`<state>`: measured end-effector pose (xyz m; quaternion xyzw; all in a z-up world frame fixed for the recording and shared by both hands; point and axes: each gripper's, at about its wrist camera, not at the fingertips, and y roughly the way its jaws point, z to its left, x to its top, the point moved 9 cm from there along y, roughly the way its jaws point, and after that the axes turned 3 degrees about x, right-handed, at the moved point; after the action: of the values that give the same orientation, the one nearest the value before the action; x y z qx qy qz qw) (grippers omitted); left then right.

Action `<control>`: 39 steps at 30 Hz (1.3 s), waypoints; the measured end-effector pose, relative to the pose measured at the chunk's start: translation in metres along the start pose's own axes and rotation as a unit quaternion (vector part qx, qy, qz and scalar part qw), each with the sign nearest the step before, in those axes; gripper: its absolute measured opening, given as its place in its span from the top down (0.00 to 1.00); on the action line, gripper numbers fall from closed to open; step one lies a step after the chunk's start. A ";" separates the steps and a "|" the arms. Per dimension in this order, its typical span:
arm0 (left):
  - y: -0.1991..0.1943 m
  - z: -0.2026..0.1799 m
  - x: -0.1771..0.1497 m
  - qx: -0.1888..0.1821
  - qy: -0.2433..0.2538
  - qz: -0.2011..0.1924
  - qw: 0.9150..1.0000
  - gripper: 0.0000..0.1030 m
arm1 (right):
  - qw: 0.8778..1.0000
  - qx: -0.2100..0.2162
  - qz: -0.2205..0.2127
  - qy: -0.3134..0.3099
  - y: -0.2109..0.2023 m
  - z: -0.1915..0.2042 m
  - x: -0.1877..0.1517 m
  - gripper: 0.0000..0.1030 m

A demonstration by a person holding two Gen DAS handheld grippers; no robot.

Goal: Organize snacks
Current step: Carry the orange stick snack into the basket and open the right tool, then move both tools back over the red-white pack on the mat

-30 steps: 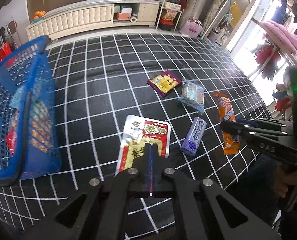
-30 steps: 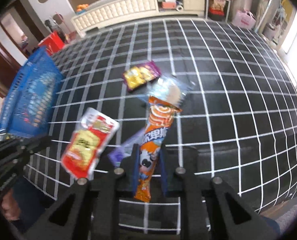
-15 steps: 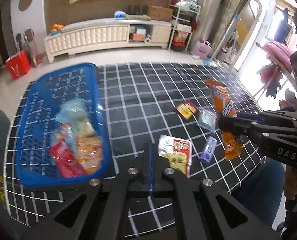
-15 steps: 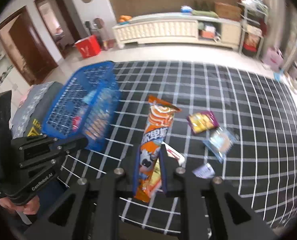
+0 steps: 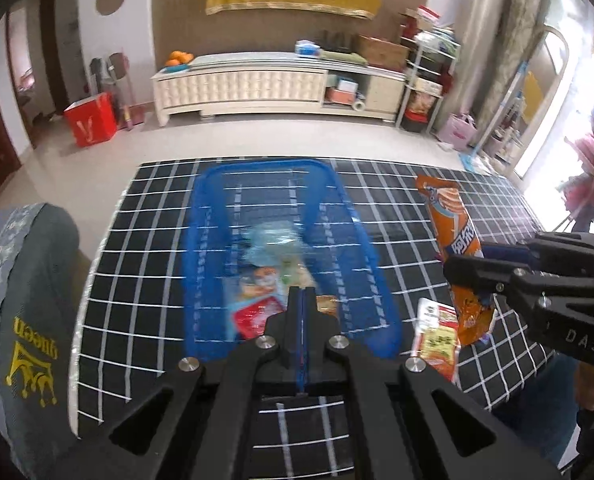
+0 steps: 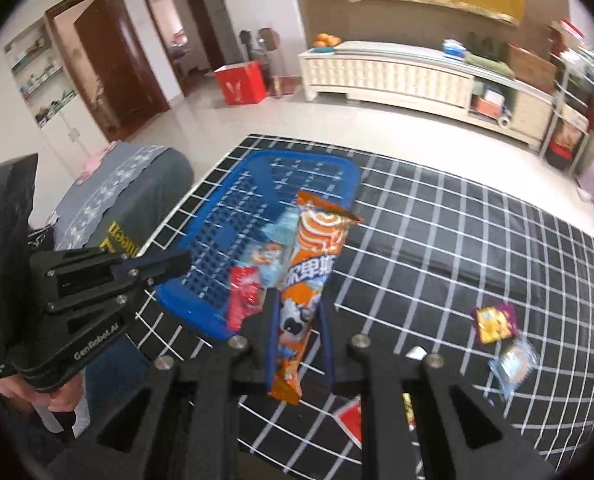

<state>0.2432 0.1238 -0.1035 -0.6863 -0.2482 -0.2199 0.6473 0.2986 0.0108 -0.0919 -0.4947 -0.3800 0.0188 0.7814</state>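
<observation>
My right gripper (image 6: 299,320) is shut on a long orange snack packet (image 6: 313,264), which stands up out of the jaws in front of the blue mesh basket (image 6: 201,304). In the left wrist view the same orange packet (image 5: 451,232) hangs to the right of the basket (image 5: 361,236), which holds several snack packs. My left gripper (image 5: 301,312) is shut with nothing in it and sits over the basket's near end. A red and white snack pack (image 5: 435,336) lies on the grid mat just right of the basket.
A purple and yellow pack (image 6: 493,324) and a clear blue pack (image 6: 515,362) lie on the black grid mat (image 6: 457,248) at the right. A grey cushioned seat (image 5: 21,312) stands left of the mat. A white cabinet (image 5: 257,84) lines the far wall.
Both grippers rose and swung left towards the basket, the right one carrying the orange packet. The basket moved from the left edge to the middle of both views.
</observation>
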 end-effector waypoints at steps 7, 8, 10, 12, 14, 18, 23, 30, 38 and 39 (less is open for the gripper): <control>0.014 0.044 0.000 0.016 -0.023 0.010 1.000 1.00 | 0.999 0.010 0.027 -0.023 0.041 0.025 0.011 0.79; 0.017 0.049 -0.001 0.018 -0.025 0.014 0.999 1.00 | 0.999 0.008 0.031 -0.024 0.045 0.028 0.012 0.79; 0.023 0.053 -0.003 0.021 -0.024 0.020 0.999 1.00 | 0.999 0.003 0.047 -0.022 0.058 0.028 0.009 0.79; 0.029 0.056 -0.004 0.017 -0.027 0.023 0.999 0.98 | 0.998 -0.002 0.061 -0.019 0.069 0.025 0.006 0.79; 0.037 0.058 -0.006 0.010 -0.037 0.031 0.999 0.82 | 0.997 -0.003 0.075 -0.022 0.080 0.024 0.003 0.79; 0.048 0.053 -0.005 0.005 -0.041 0.036 0.998 0.66 | 0.995 -0.020 0.091 -0.023 0.092 0.020 0.001 0.79; 0.051 0.048 -0.006 0.010 -0.030 0.036 0.999 0.50 | 0.994 -0.036 0.102 -0.032 0.099 0.022 0.000 0.78; 0.046 0.055 -0.010 0.023 -0.045 0.034 0.998 0.39 | 0.993 -0.046 0.102 -0.041 0.101 0.020 -0.005 0.33; 0.026 0.045 -0.013 0.012 -0.041 0.025 0.999 0.29 | 0.997 -0.038 0.066 -0.020 0.057 0.010 -0.011 0.20; 0.022 0.038 -0.014 0.010 -0.037 0.022 0.999 0.28 | 0.997 -0.041 0.059 -0.015 0.048 0.005 -0.014 0.20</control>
<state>0.2454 0.1605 -0.1315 -0.6926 -0.2587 -0.1779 0.6494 0.3022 0.0330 -0.1363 -0.5478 -0.3623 0.0564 0.7520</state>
